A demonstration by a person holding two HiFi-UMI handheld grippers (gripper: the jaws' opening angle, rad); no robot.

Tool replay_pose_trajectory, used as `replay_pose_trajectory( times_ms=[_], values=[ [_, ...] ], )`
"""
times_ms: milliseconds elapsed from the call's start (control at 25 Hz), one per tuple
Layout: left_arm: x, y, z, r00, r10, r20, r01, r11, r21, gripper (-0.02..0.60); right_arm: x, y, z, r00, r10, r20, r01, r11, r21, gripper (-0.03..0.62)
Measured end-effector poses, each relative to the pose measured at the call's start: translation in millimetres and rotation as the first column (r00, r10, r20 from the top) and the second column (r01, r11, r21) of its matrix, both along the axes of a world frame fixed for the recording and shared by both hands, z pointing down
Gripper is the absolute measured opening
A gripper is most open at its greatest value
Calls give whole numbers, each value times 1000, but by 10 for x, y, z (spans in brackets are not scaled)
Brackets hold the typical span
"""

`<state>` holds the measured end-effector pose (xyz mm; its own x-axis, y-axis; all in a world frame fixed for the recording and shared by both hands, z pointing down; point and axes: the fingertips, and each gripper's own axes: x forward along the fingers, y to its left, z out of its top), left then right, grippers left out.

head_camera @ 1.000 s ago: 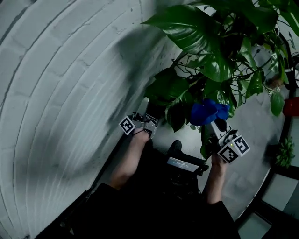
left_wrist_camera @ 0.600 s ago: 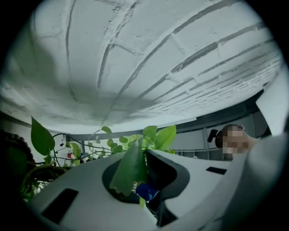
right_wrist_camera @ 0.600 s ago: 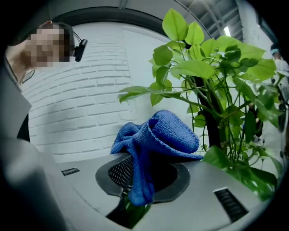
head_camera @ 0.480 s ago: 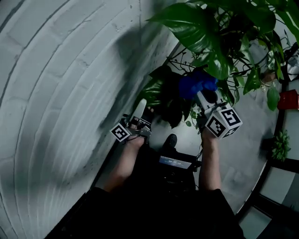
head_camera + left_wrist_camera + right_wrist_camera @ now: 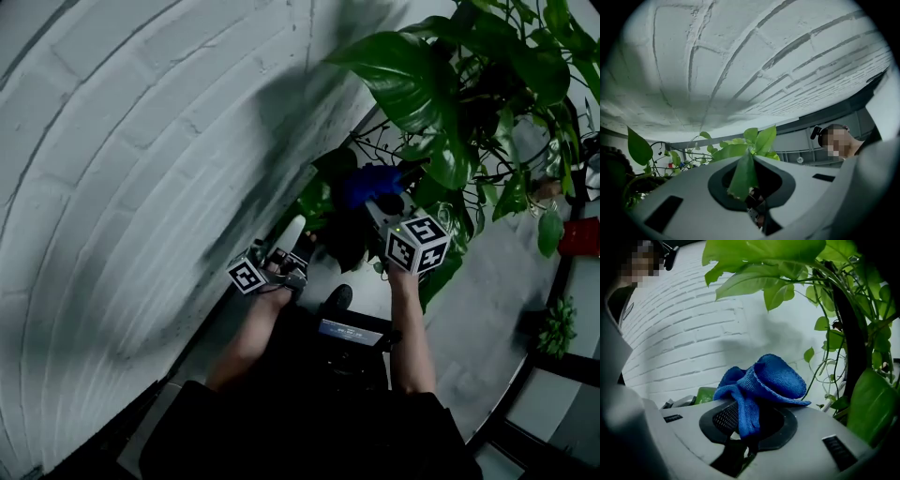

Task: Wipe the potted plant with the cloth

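**A:** Clamping on anything, that left two-jaw gripper [image 5: 296,232]?

**B:** Yes. Its white jaws have just been closing and are pinching a narrow green leaf [image 5: 743,174] by its tip, close to the white painted brick wall [image 5: 141,187].

**A:** And the right gripper [image 5: 381,202]?

**B:** It is clenching a crumpled blue terry cloth [image 5: 367,182]. One fold is hanging down between the jaws, and the rest is bunching above them.

**A:** Where is the cloth sitting against the broad-leaved green potted plant [image 5: 441,84]?

**B:** It is hovering among the lower dark leaves, under the big glossy leaf [image 5: 398,70]. Whether it is touching them, I cannot tell.
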<state>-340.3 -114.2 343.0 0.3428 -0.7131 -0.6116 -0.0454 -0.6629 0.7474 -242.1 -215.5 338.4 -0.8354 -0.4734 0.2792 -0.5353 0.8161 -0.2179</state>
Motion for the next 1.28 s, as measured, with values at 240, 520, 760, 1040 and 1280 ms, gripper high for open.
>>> replay_pose_trajectory(
  times_ms=[240,520,760,1040,1280],
  values=[
    [-30,-7,12,1000,-9,-1,9,1000,0,25,-170,466,152,985,-164,-46,162,986,-30,107],
    [-140,-15,87,999,-40,-12,40,999,-27,25,-28,716,-404,975,-220,35,219,975,23,107],
    [-198,-11,88,998,-61,-28,60,998,-24,25,139,104,-1064,993,2,118,-26,980,197,108],
    [-262,73,36,997,-75,-16,75,997,0,25,-245,-182,-540,998,22,62,-28,995,94,107],
    [-253,130,35,997,-71,33,70,997,19,23,-627,-4,-206,997,-80,23,79,997,10,107]
  ],
)
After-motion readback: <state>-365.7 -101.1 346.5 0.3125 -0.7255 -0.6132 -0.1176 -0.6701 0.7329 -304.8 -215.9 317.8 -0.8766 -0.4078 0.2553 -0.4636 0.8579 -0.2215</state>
